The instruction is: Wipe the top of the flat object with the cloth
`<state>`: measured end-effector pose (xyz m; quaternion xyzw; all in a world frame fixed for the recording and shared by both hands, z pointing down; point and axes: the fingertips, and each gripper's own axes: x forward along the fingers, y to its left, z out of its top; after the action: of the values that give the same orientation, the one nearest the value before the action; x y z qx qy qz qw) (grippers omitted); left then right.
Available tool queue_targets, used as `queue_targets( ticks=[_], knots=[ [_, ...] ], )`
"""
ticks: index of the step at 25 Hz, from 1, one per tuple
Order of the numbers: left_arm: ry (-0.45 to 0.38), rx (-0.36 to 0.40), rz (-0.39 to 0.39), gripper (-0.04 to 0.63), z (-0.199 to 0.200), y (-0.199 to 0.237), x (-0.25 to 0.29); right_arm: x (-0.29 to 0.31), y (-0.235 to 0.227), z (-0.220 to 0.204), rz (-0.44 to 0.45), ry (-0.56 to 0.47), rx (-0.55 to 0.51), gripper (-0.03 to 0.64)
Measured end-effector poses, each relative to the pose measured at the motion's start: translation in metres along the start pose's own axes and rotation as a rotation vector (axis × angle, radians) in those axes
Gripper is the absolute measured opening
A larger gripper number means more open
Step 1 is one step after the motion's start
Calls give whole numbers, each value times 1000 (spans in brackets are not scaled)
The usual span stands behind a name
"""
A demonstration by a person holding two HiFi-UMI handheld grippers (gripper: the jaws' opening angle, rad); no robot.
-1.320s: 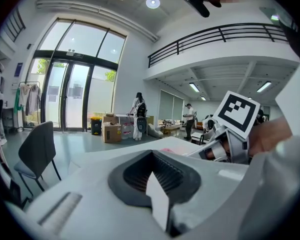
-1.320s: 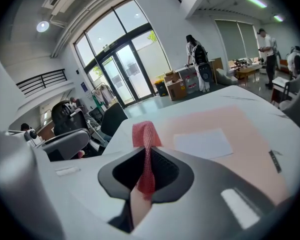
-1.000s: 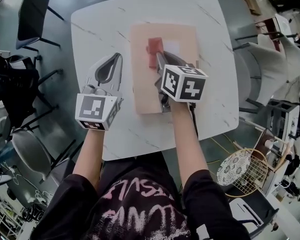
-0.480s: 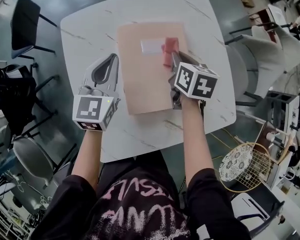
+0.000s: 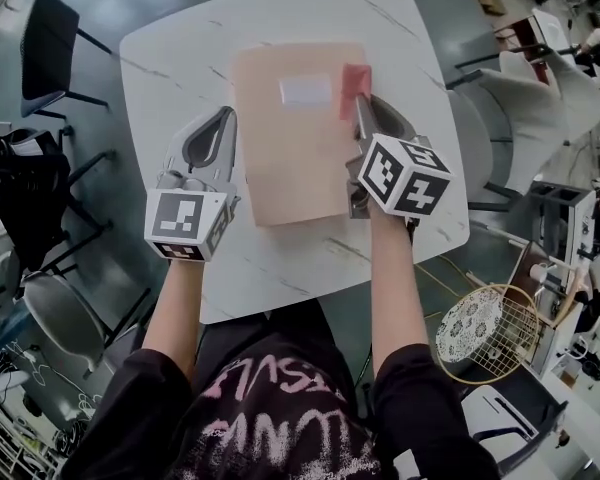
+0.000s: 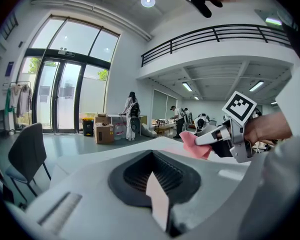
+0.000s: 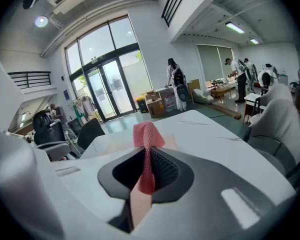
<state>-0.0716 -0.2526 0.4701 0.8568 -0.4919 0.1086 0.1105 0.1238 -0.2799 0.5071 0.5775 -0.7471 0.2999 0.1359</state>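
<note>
Your right gripper [image 5: 360,103] pinches the cloth [image 5: 354,78] at the board's [image 5: 285,163] far right edge.
Nearest you, your left gripper [image 5: 223,118] sits over the table [image 5: 180,53] just left of the board, its jaws pressed together with nothing between them. Your right gripper lies along the board's right edge, its jaws clamped on the pink cloth, which sticks out past the tips near the far right corner. A white label [image 5: 305,90] lies on the board just left of the cloth.
</note>
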Motion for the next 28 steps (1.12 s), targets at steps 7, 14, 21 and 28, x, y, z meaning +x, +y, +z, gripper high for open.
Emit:
queue_targets(
  ticks=[7,14,21,28],
  knots=[
    [-14,3,36,0,6,13,-15,5,108,-11,231,25,-49,51],
    [-18,0,77,0,7,29,-29,15,172,-49,367,135,6,51],
    [-9,3,70,0,3,29,-28,25,178,-73,392,223,69,51],
    [1,11,57,0,0,24,-21,29,143,-76,328,249,96,51]
  ],
)
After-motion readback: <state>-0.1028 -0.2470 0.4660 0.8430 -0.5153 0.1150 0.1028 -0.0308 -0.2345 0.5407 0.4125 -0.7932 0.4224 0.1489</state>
